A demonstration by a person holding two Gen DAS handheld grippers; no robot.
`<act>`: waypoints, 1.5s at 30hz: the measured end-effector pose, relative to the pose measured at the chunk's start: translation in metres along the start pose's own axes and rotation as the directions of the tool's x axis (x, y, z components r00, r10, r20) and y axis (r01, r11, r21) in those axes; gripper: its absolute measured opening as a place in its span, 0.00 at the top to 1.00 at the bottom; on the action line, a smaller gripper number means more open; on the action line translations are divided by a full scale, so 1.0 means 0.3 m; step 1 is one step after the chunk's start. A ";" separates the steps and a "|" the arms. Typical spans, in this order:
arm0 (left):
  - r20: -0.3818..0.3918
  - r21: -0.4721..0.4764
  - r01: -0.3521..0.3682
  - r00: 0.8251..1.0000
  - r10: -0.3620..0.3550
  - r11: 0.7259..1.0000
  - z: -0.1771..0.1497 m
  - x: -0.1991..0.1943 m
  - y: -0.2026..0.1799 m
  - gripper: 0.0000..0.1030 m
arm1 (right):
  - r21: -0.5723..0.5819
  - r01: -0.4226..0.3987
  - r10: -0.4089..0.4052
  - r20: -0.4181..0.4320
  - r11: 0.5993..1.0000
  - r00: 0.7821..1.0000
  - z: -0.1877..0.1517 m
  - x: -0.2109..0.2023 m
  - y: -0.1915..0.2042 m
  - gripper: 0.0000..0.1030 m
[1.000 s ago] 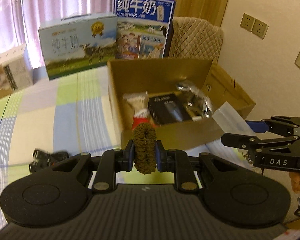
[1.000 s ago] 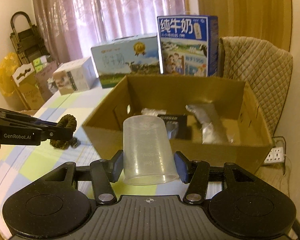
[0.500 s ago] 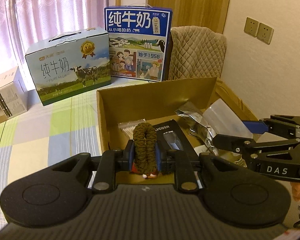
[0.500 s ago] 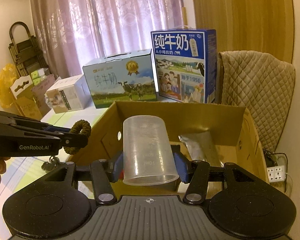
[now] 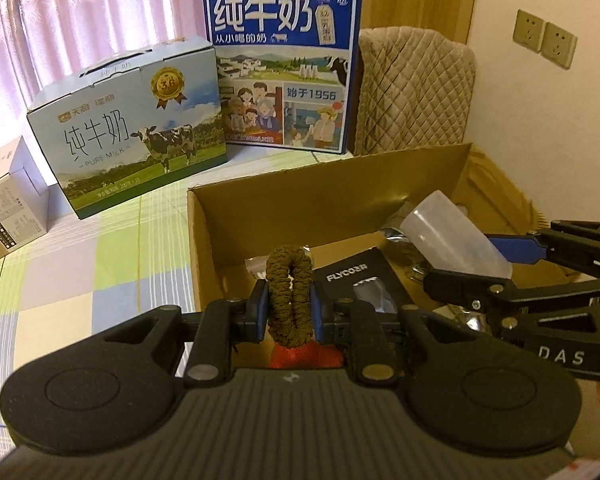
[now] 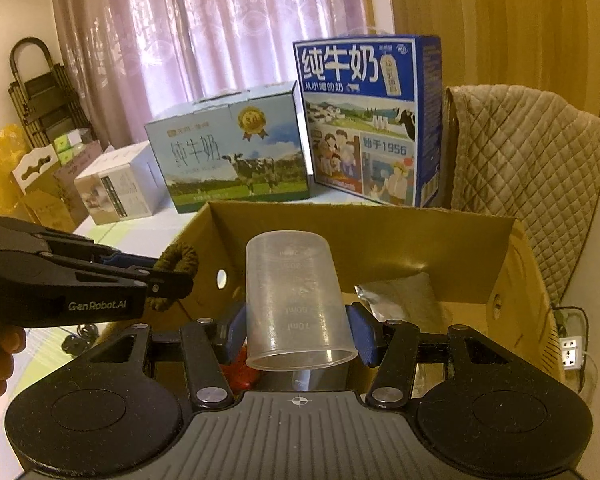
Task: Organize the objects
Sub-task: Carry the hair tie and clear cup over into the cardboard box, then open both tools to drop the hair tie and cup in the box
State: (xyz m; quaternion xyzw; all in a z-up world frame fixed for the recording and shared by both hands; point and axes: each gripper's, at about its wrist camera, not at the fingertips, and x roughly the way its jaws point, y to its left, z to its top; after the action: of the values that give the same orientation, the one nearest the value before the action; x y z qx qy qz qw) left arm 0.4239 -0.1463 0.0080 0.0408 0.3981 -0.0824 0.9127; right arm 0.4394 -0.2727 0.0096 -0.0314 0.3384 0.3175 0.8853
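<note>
My left gripper (image 5: 289,311) is shut on a brown braided hair tie (image 5: 290,294) and holds it above the near left part of the open cardboard box (image 5: 268,208). From the right wrist view the same hair tie (image 6: 178,268) hangs at the box's left wall. My right gripper (image 6: 298,326) is shut on a clear plastic measuring cup (image 6: 296,304), mouth toward the camera, above the box (image 6: 380,236). Inside lie a black FLYCO package (image 5: 364,284), a silver foil pouch (image 6: 404,300) and something red (image 5: 304,356).
Two milk cartons stand behind the box, a pale green one (image 5: 132,132) and a blue one (image 5: 284,68). A small white box (image 5: 8,200) sits at the left on the checked tablecloth (image 5: 80,272). A quilted chair (image 5: 412,92) and a wall (image 5: 540,120) close off the right.
Both grippers have moved forward and upward over the box with their loads. The hair tie went from in front of the box's near wall to above its interior.
</note>
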 end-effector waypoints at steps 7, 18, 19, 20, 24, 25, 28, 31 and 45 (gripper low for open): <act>-0.026 0.006 -0.019 0.999 0.019 1.000 0.033 0.086 0.024 0.82 | -0.001 0.004 -0.004 -0.035 1.000 0.999 0.011 0.087 -0.028 0.51; -0.029 0.012 -0.029 0.999 0.030 1.000 0.052 0.146 0.052 0.55 | 0.039 0.005 -0.002 -0.063 0.999 0.998 0.025 0.152 -0.066 0.51; -0.027 0.014 -0.032 0.999 0.032 0.999 0.051 0.146 0.054 0.53 | 0.041 0.005 -0.002 -0.065 0.999 0.998 0.027 0.157 -0.068 0.51; -0.026 0.014 -0.032 0.999 0.032 0.999 0.052 0.145 0.056 0.52 | 0.042 0.006 -0.003 -0.068 0.999 0.998 0.026 0.160 -0.069 0.51; -0.027 0.012 -0.034 0.999 0.035 0.999 0.050 0.145 0.060 0.48 | 0.039 0.017 -0.014 -0.070 0.999 0.997 0.026 0.170 -0.066 0.50; -0.026 0.011 -0.034 0.999 0.034 0.999 0.049 0.144 0.062 0.48 | 0.037 0.020 -0.017 -0.068 0.999 0.998 0.026 0.172 -0.066 0.50; -0.026 0.011 -0.026 0.999 0.027 1.000 0.047 0.138 0.061 0.45 | 0.030 0.029 -0.028 -0.045 0.999 0.999 0.027 0.171 -0.066 0.50; -0.024 0.016 -0.023 0.999 0.024 1.000 0.046 0.129 0.055 0.41 | 0.038 0.037 -0.036 -0.034 0.999 0.999 0.032 0.166 -0.071 0.50; -0.001 -0.007 -0.002 1.000 0.002 1.000 0.004 0.006 0.046 0.17 | 0.114 0.034 -0.033 -0.013 0.993 0.999 -0.001 0.031 -0.083 0.48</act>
State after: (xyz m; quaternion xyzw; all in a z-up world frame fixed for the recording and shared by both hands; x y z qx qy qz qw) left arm 0.4285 -0.1331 0.0076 0.0378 0.3987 -0.0802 0.9128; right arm 0.4591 -0.2875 -0.0005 0.0118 0.3602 0.2825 0.8890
